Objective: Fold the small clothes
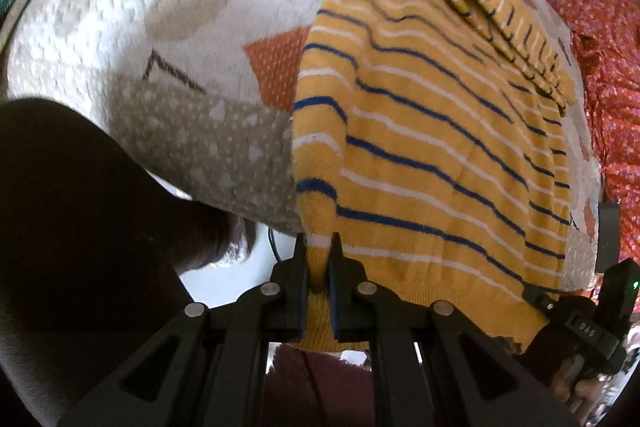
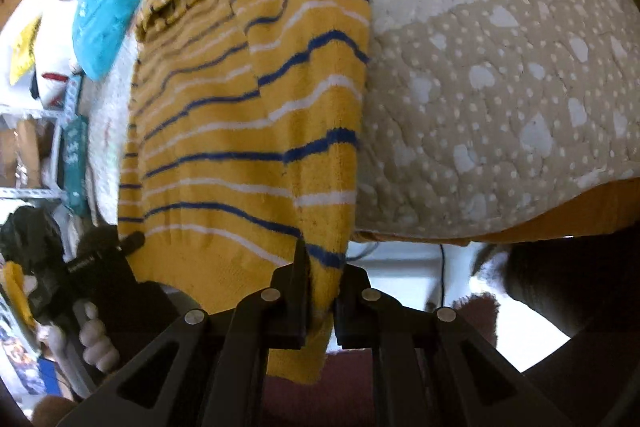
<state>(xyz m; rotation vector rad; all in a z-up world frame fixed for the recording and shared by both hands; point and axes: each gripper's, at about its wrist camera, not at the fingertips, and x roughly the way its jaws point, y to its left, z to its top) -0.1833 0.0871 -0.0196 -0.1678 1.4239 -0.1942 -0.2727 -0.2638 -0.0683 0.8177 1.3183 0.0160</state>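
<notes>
Left claw [image 1: 319,267], in its own view, is clamped on the near hem corner of the mustard-yellow knit garment with blue and white stripes [image 1: 432,131], which spreads ahead over a quilted patterned bedspread [image 1: 168,39]. Right claw [image 2: 322,279], in its view, pinches the garment's [image 2: 248,131] opposite near corner; the dotted beige quilt [image 2: 500,99] lies to its right.

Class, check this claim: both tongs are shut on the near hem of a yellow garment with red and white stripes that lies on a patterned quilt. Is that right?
One detail is wrong: the stripes are blue and white, not red, as the left wrist view shows. The left tongs and right tongs are indeed shut on the yellow garment, which lies on the patterned quilt.
</notes>
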